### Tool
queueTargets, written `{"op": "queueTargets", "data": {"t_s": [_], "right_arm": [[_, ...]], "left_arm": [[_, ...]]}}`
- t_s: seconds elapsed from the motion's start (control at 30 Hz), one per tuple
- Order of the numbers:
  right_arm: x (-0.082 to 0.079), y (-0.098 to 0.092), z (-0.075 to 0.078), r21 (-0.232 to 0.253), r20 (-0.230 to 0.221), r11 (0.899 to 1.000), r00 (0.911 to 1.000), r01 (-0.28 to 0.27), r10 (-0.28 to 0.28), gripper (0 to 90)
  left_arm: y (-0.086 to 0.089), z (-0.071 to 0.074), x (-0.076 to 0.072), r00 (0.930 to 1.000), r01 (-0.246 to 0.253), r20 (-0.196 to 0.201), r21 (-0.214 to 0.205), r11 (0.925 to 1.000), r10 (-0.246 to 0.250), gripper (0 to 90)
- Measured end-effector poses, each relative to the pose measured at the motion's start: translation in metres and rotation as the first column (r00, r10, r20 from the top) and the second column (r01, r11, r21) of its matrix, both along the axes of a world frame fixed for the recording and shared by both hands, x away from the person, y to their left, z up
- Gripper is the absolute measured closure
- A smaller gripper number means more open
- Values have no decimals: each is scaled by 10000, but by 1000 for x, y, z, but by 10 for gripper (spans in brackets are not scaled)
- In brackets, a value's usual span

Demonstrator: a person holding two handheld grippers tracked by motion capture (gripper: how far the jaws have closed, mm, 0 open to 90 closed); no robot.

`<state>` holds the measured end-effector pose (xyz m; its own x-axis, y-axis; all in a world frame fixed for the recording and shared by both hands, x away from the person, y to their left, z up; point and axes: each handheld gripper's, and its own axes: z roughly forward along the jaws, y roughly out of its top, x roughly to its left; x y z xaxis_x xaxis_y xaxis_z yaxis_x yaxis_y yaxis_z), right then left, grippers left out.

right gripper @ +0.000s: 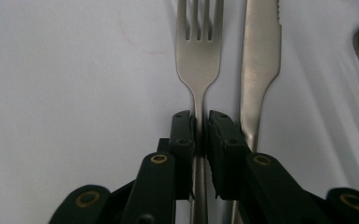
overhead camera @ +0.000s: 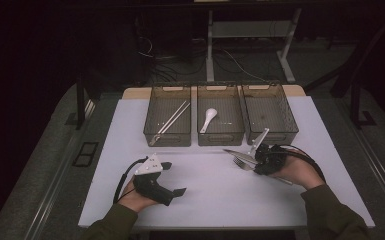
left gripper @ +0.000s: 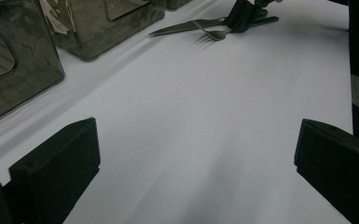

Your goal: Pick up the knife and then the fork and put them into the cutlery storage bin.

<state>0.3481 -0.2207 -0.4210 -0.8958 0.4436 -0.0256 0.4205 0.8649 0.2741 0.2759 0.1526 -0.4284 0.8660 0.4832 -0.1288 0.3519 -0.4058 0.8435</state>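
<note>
Fork point(right gripper: 198, 56) handle in low right claw point(right gripper: 201, 126)

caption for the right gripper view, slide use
Right tool closed on the neck of a silver metal fork, a silver table knife lying alongside on the white tabletop.

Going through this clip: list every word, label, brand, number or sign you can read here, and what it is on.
None: no readable text in these pictures.
The fork and knife on the table show bare metal, no stamp visible.
The three bins carry pale patches on their far walls, too small and blurred to tell whether they are labels.
The grippers show no lettering.
</note>
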Motion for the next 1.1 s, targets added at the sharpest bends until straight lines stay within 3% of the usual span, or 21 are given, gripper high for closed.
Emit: {"op": "queueTargets", "data": {"t_s": [0.1,0.4,0.7,1.1], "right_arm": [[1,2,0,-240,92,9996,9999,-130,133,814],[4,11,1,-890,-188,9958,9997,-198,182,824],[6,12,1,-984,-340,9946,9990,-332,300,852],[7,-3,1,329,-369,9994,9993,85,-73,854]], "left_arm": [[0,0,0,10000,23,1,24,10000,-23,0],[0,0,0,10000,27,-5,13,10000,-27,0],[-1,0,-1,10000,42,8,2,10000,-42,0],[0,0,0,10000,79,10,9,10000,-79,0]]}}
